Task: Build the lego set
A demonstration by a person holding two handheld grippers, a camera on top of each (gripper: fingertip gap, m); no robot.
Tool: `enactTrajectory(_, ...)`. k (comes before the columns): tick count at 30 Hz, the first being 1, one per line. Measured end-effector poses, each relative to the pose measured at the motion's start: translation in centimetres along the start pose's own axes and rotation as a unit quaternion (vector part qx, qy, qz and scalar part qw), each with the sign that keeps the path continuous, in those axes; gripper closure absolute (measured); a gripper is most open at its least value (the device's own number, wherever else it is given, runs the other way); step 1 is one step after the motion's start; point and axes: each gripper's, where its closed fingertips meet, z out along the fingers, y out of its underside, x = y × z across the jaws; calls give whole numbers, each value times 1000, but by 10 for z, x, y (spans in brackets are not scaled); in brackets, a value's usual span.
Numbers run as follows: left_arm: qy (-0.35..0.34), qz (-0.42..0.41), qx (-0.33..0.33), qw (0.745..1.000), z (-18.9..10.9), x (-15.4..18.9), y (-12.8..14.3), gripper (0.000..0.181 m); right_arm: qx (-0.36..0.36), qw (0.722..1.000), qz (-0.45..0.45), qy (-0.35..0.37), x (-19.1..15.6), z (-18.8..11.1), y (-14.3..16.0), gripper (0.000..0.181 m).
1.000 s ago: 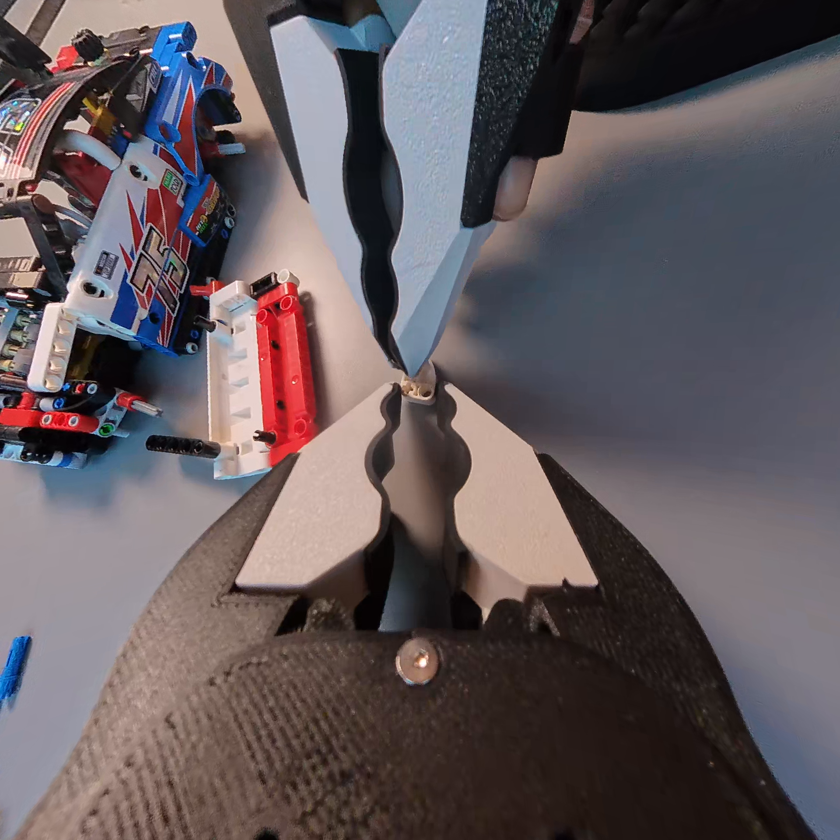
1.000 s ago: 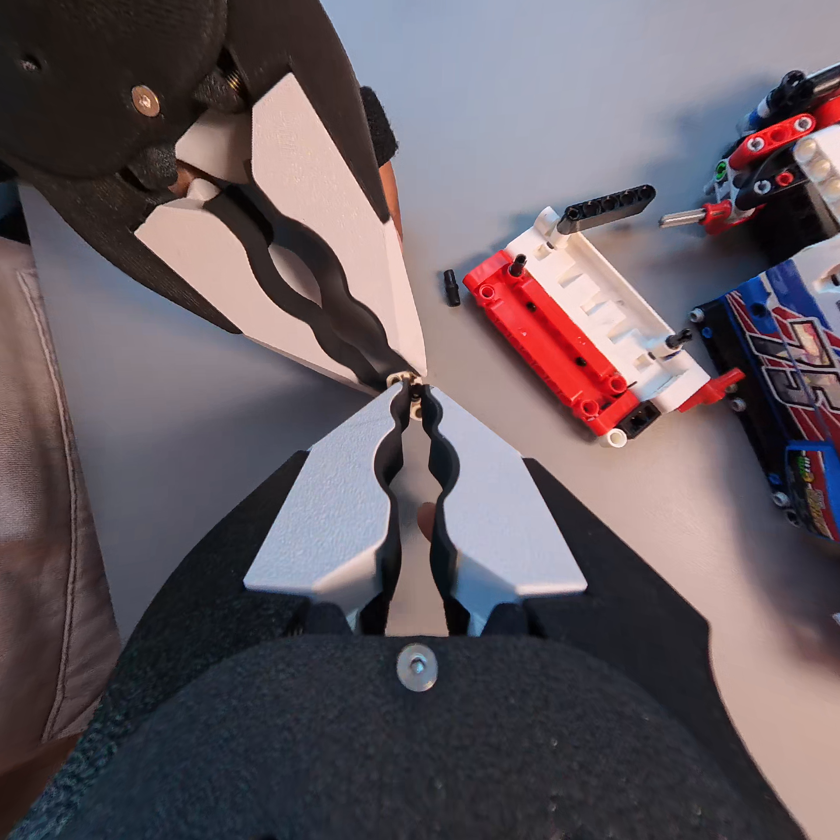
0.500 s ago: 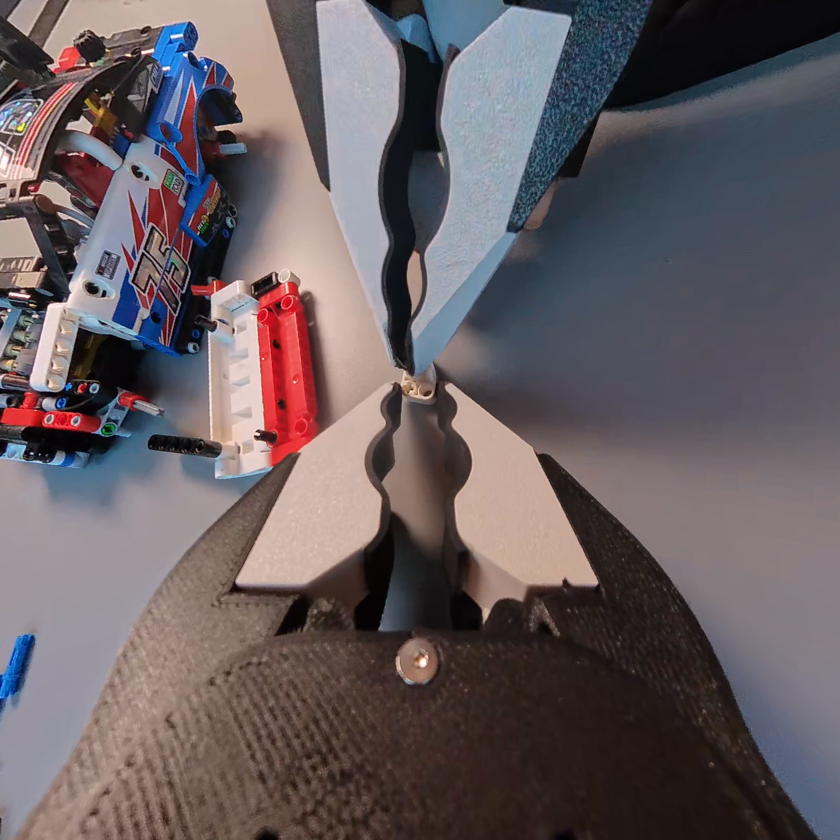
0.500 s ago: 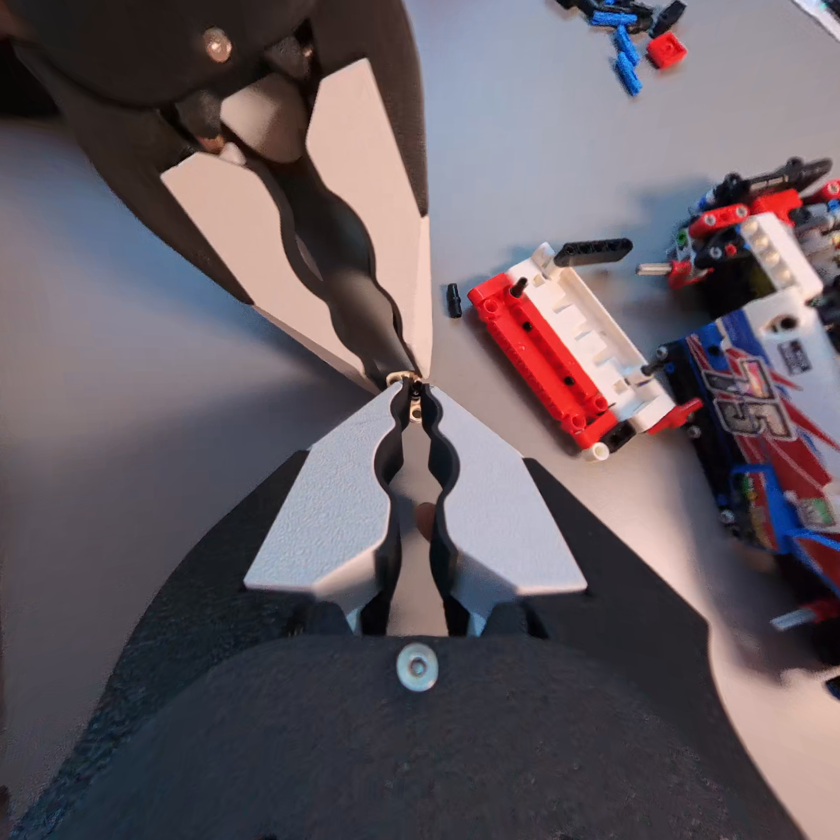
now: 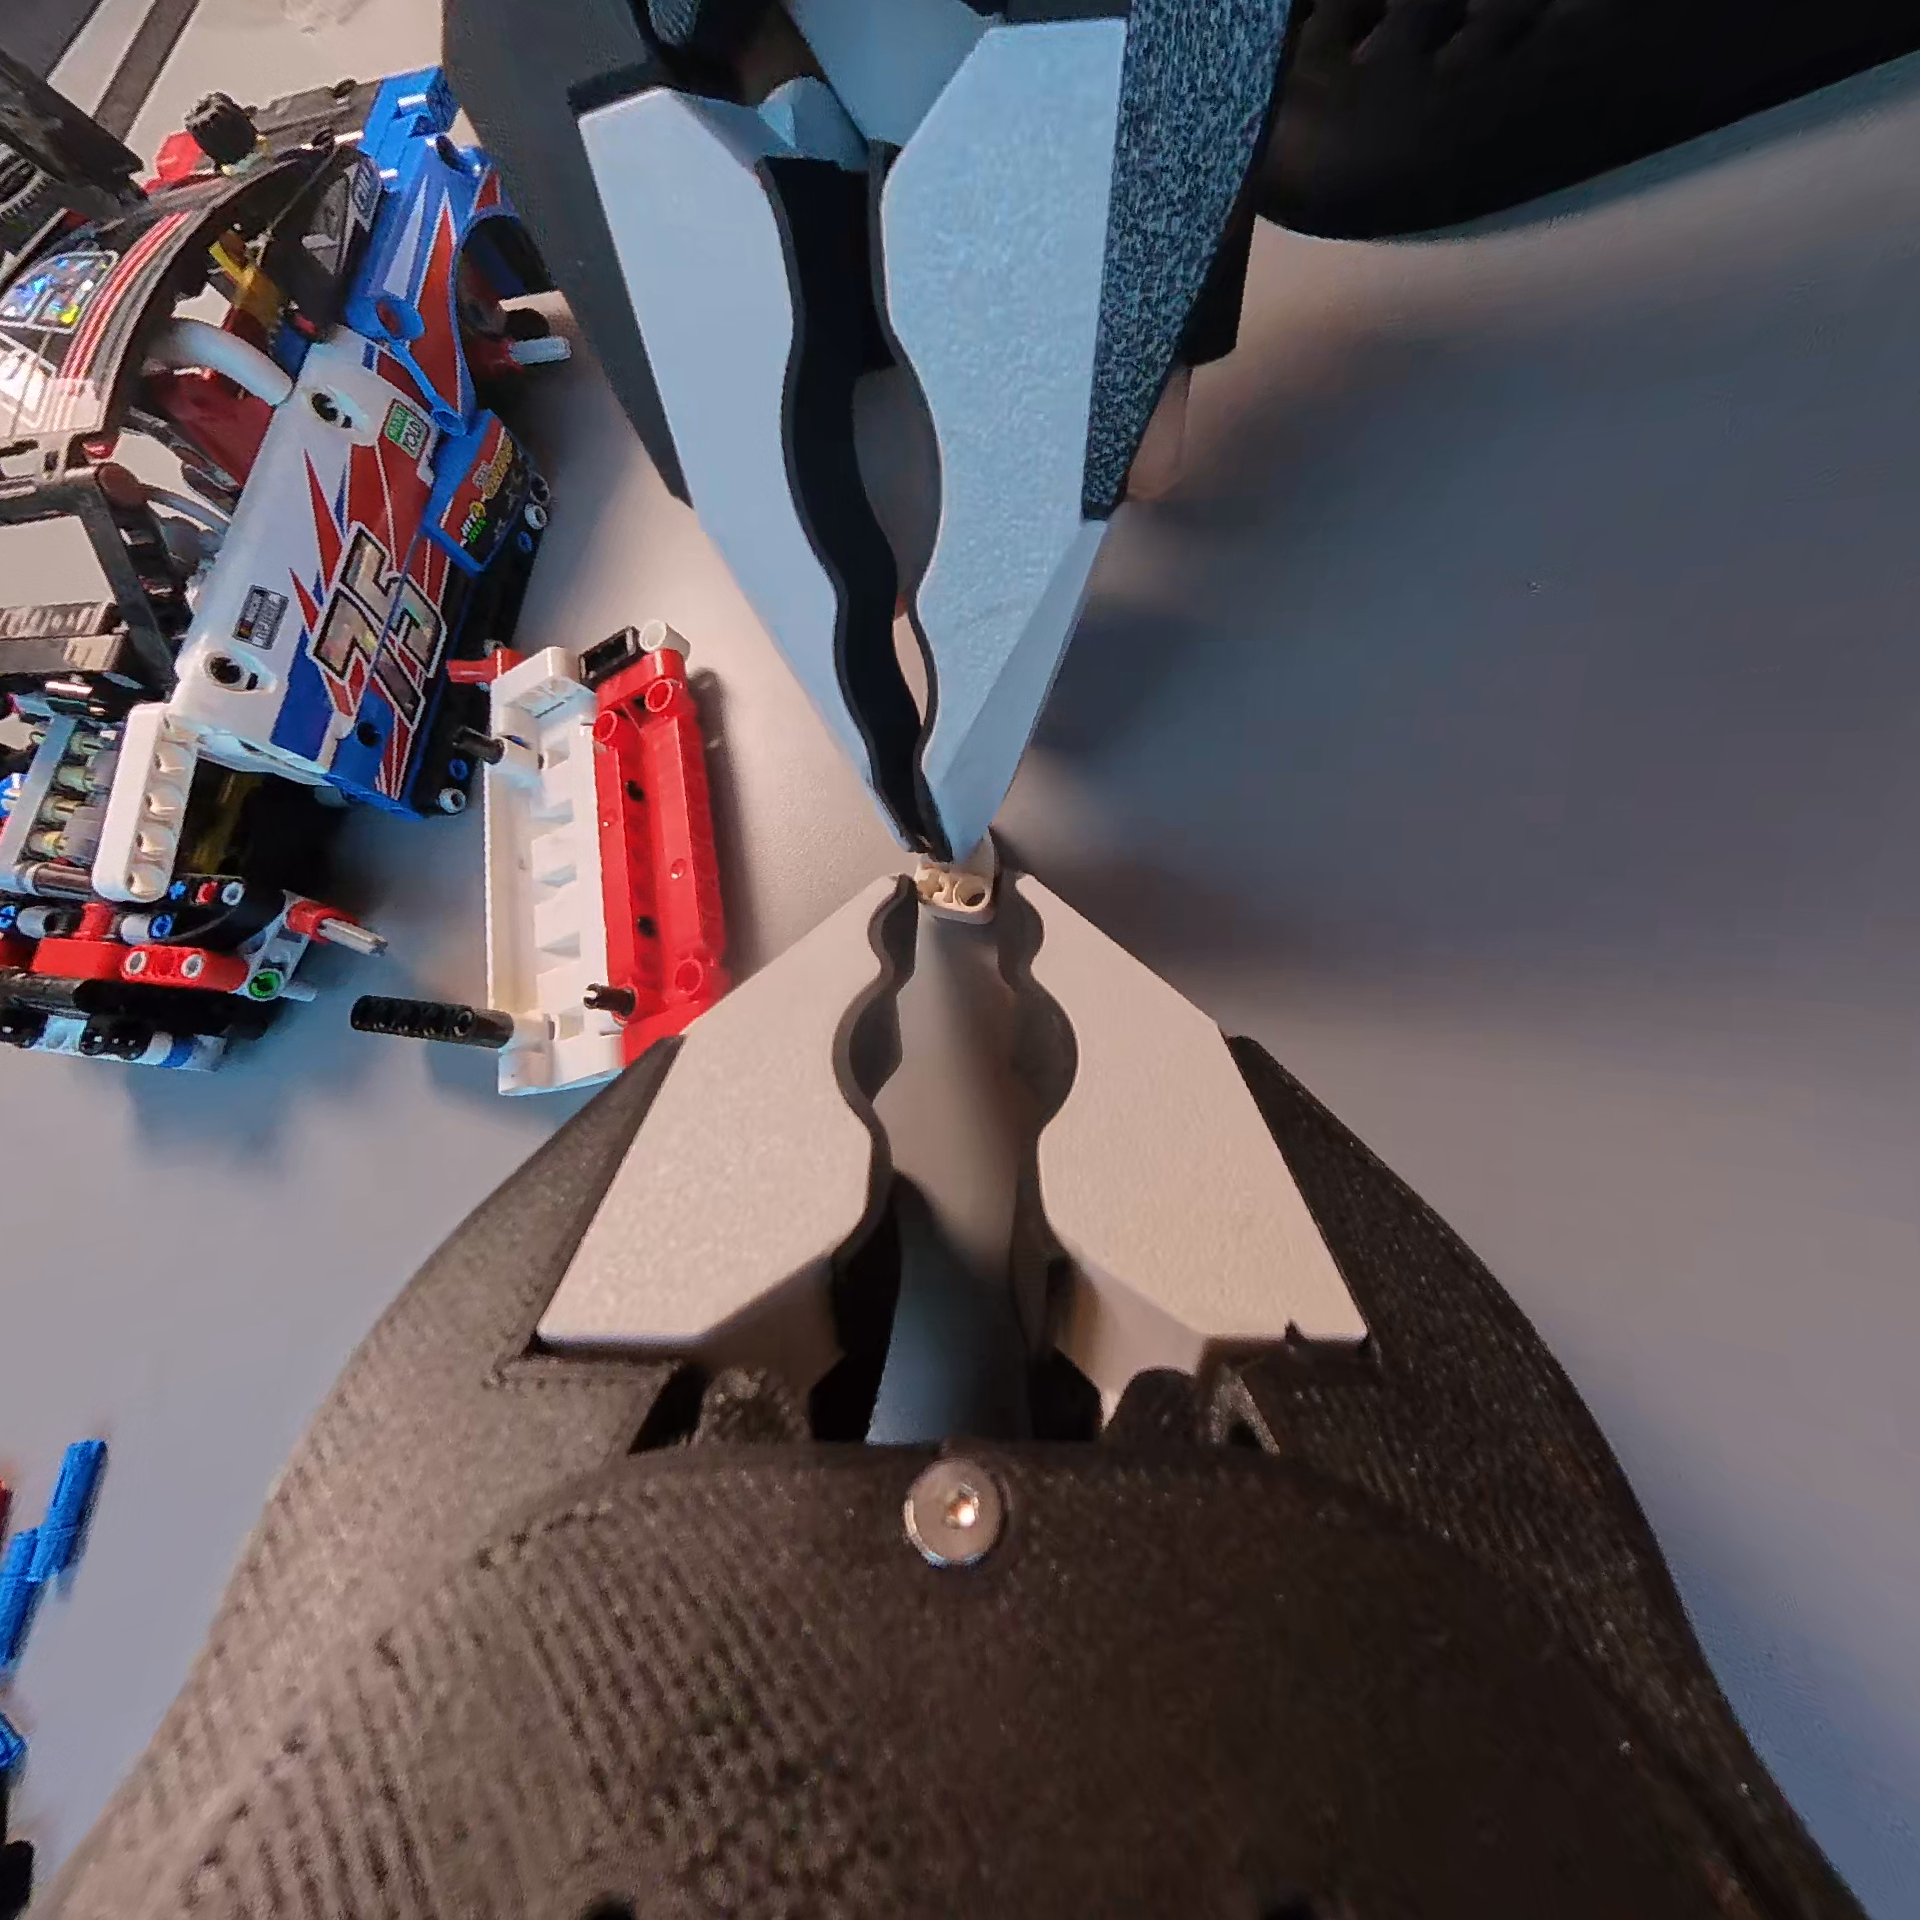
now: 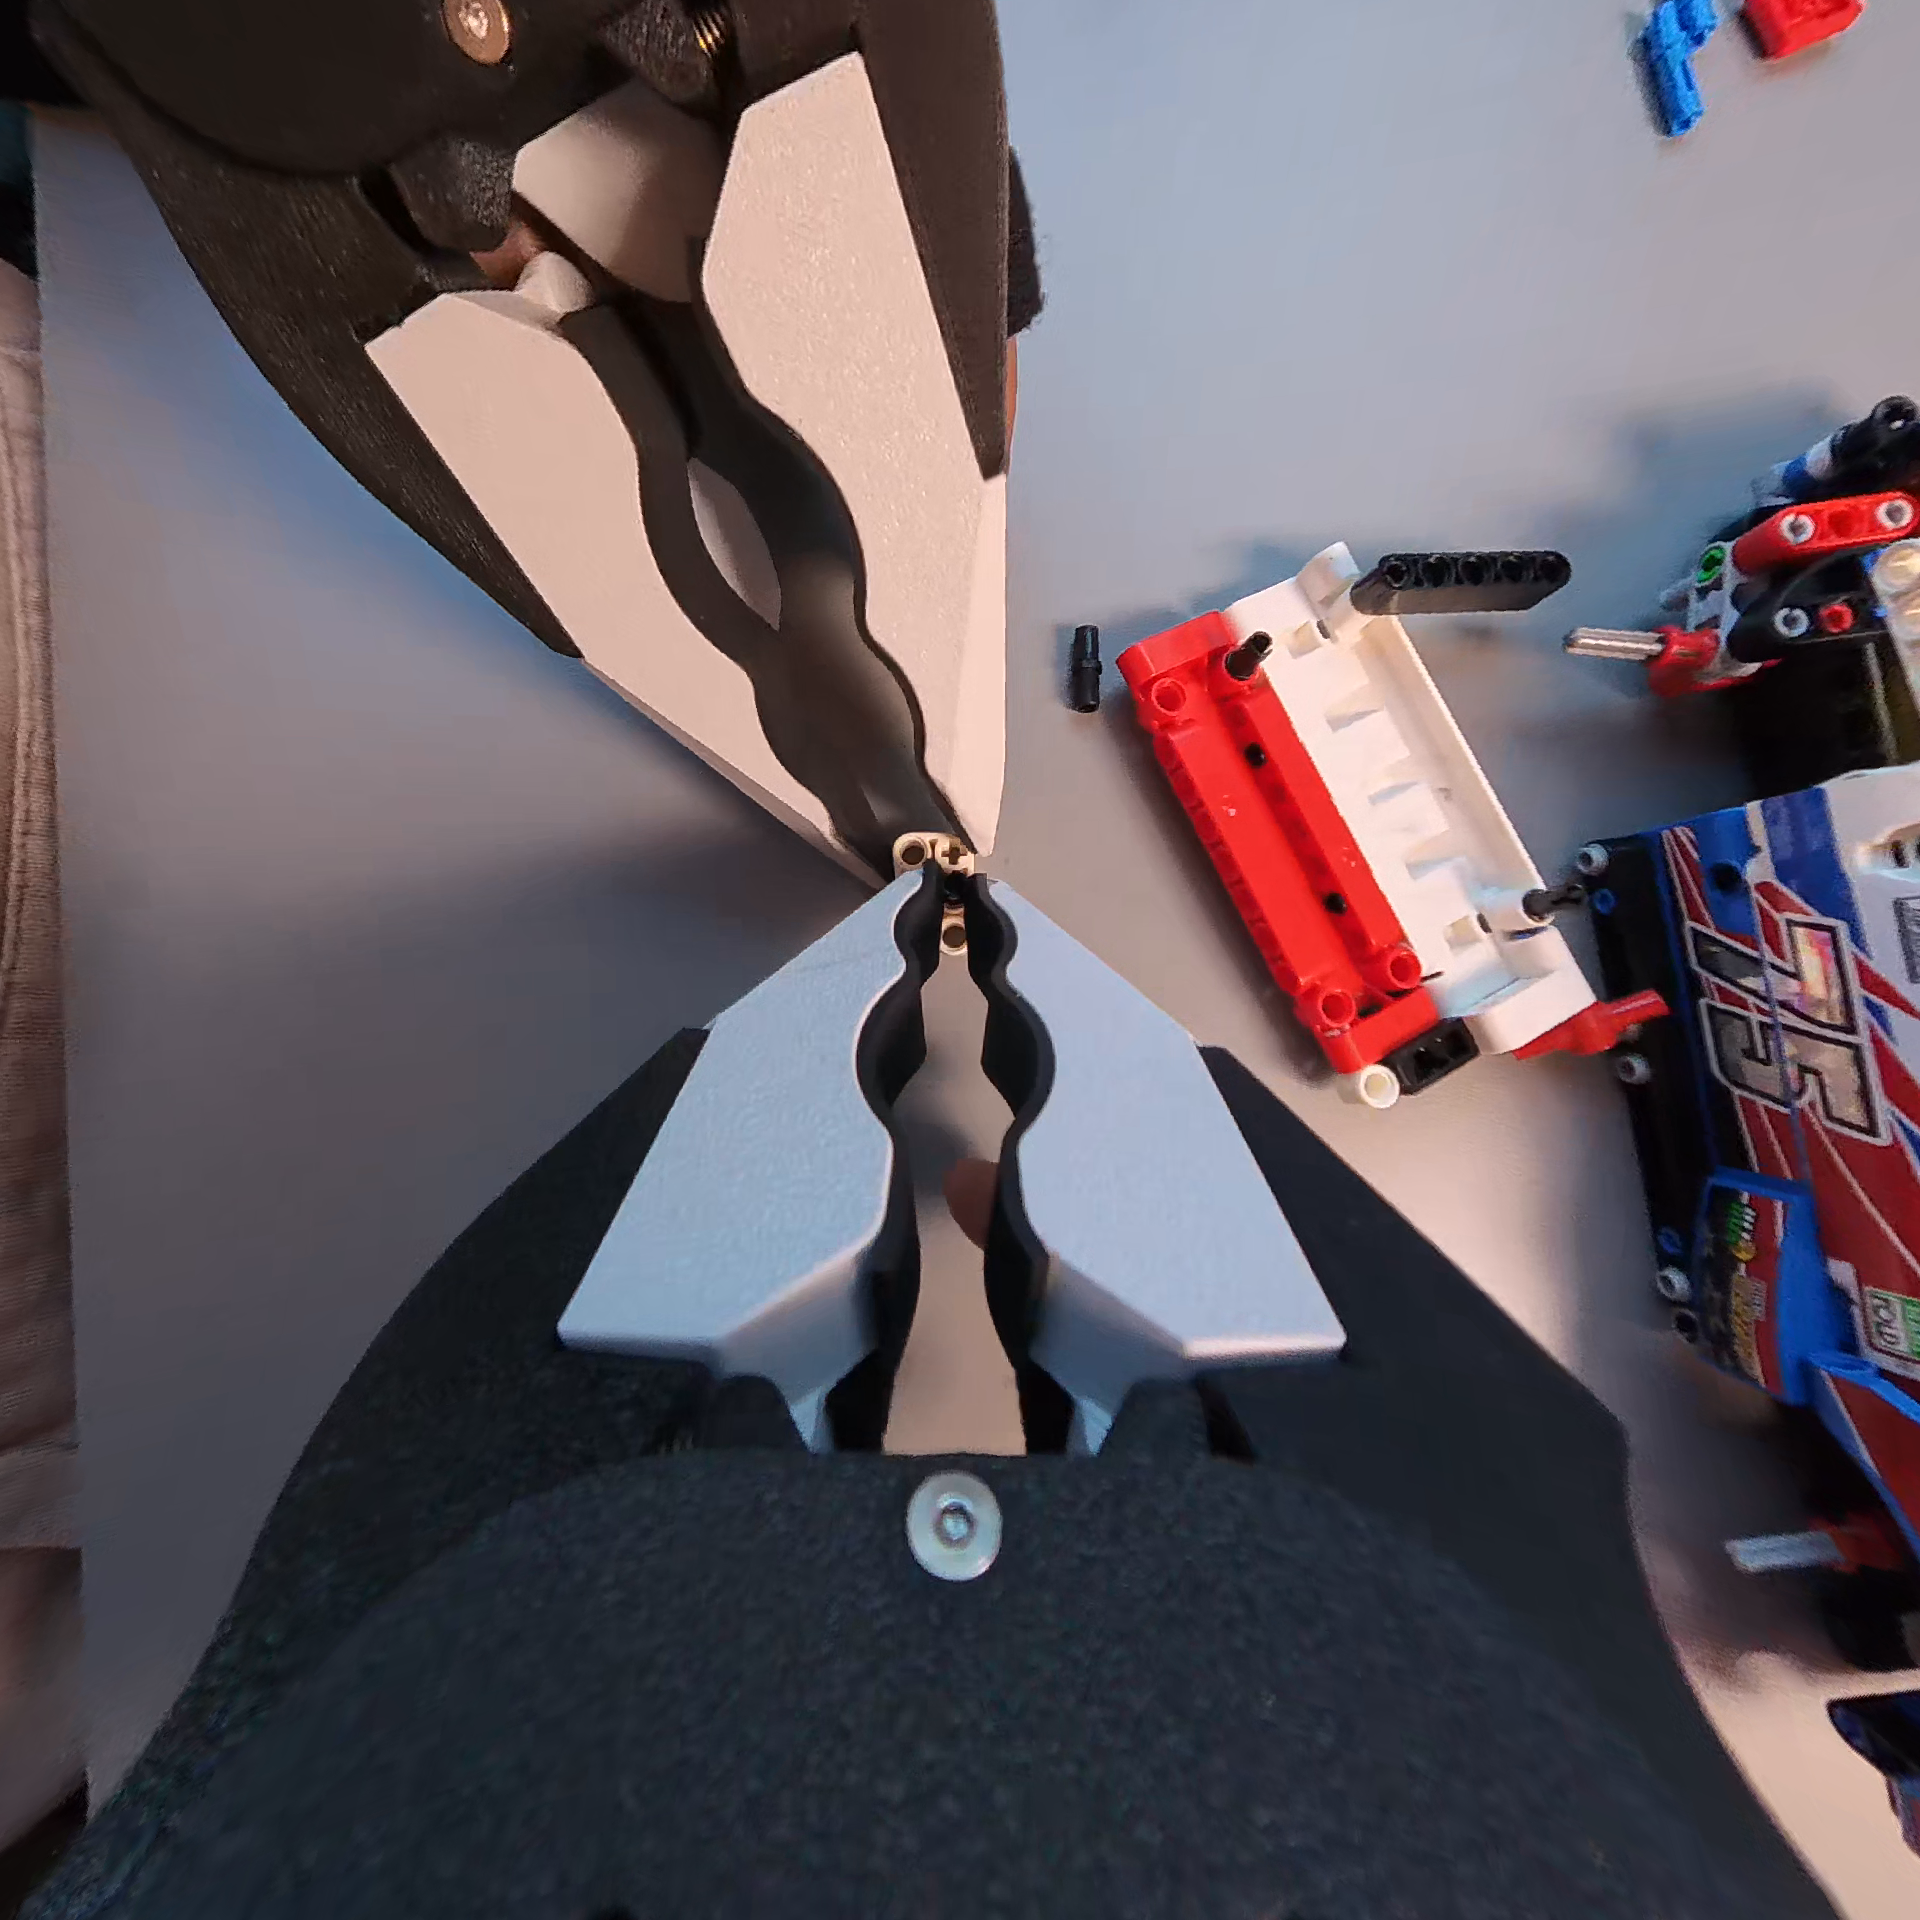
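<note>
My left gripper is shut on a small tan connector, held just above the grey table. My right gripper is shut on a small black and tan pin. Its tip meets the tan connector, so the two grippers stand tip to tip. In the left wrist view the right gripper comes down from the top. In the right wrist view the left gripper comes in from the upper left. Whether the pin sits inside the connector is hidden by the fingertips.
A red and white panel assembly lies on the table beside the blue, white and red race car model. A loose black pin lies near the panel. Blue pieces lie farther off. Less than 4 cm separates the two grippers' tips.
My right gripper has twisted and swung about the meeting point while its tip stays at the connector. My left gripper has held still with the connector.
</note>
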Motion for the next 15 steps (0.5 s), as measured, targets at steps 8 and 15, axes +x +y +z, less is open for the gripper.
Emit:
enactTrajectory(8, -1, -1, 1, 1000, 0, 0, 0, 167, 32, 999, 24, -18, 1, -14, -6, 161)
enactTrajectory(15, -1, 0, 1, 1000, 0, 0, 0, 167, 5, 1000, 14, -10, -2, -9, -8, 176)
